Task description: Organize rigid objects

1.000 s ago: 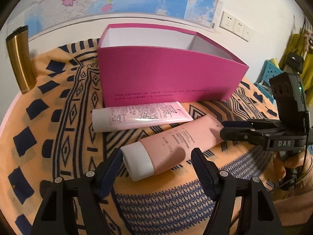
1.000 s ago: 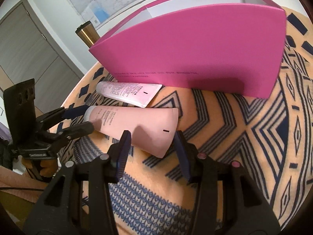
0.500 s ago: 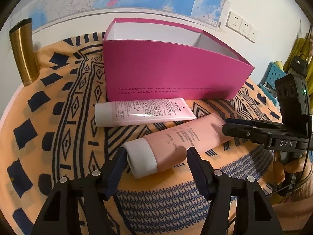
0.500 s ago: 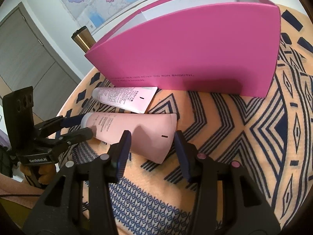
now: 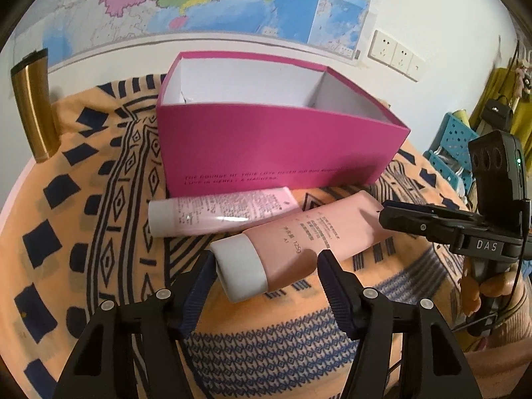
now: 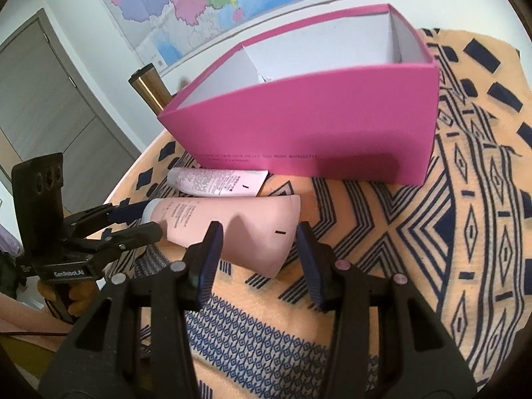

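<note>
Tubes lie side by side on the patterned cloth in front of the open magenta box, which sits toward the cloth's far edge with white walls showing inside. The salmon-pink tube is nearer the front edge, its white cap sitting between the fingers of the left gripper; the left pad is against the cap and the right pad meets the tube's body, so this claw looks clamped on it. At the tube's flat crimped end the right gripper straddles the corner, but I cannot tell whether its pads press or stand clear. Behind it, just before the box's front wall, rests the pale pink tube. A gold tumbler stands at the cloth's far left edge.
</note>
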`<state>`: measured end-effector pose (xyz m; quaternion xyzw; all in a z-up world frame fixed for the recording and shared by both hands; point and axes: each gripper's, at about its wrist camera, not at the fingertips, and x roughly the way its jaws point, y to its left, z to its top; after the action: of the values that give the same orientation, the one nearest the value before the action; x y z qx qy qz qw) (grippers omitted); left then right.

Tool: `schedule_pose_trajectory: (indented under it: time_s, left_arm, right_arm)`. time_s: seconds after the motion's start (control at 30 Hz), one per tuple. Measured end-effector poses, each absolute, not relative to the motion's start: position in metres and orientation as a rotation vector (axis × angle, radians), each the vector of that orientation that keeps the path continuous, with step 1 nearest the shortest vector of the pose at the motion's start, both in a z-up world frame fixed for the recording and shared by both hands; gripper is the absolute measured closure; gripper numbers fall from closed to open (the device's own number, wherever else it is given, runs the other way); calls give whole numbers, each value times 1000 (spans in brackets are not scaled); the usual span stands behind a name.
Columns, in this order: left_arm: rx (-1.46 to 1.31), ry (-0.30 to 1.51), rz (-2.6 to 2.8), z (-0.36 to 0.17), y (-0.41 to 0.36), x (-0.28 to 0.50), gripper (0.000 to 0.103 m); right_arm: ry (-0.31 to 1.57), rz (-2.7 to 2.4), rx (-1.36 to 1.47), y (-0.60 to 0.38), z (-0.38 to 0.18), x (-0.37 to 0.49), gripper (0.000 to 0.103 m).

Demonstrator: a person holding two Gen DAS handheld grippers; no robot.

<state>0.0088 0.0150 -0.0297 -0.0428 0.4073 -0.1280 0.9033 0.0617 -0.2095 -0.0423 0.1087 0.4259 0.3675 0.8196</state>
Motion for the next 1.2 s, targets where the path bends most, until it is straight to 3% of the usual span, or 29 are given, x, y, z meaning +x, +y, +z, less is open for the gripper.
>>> schedule_pose_trajectory:
  time_s: [1.2]
  left_arm:
    - [-58, 700, -308, 19, -8, 26, 38]
  right_arm:
    - [770, 713, 239, -242, 1, 64, 55]
